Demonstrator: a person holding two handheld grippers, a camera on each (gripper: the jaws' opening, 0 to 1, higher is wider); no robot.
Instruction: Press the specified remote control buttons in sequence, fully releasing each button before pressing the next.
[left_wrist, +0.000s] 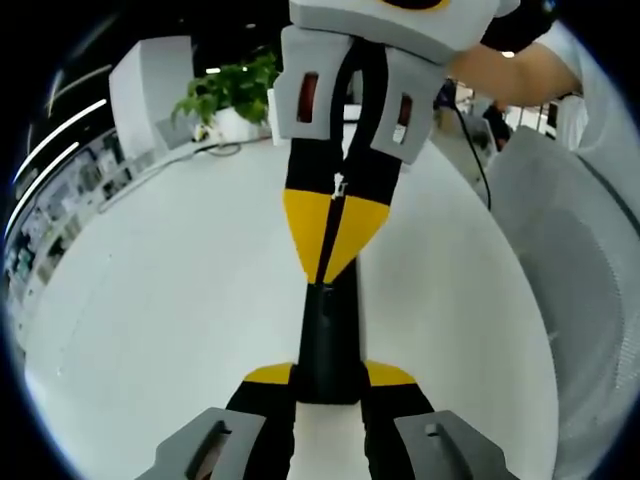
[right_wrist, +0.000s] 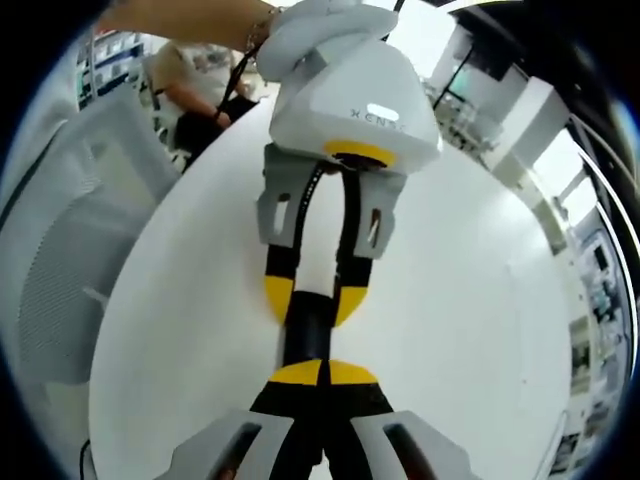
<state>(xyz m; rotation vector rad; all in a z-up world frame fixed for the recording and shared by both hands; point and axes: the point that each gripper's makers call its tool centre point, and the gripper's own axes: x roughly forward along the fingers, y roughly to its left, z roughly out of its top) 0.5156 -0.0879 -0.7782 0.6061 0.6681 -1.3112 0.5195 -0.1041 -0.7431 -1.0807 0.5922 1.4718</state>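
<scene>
Left gripper (left_wrist: 328, 378) at frame bottom clamped black remote (left_wrist: 328, 340). Right gripper (right_wrist: 322, 374) jaws met, tips touching remote over white table (left_wrist: 180, 300).

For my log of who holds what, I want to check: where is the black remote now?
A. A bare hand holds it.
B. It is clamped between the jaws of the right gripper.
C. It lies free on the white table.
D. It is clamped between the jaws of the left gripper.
D: in the left gripper view the black remote sits between the left gripper's own yellow-tipped jaws, while the right gripper, jaws closed together, meets its far end.
</scene>
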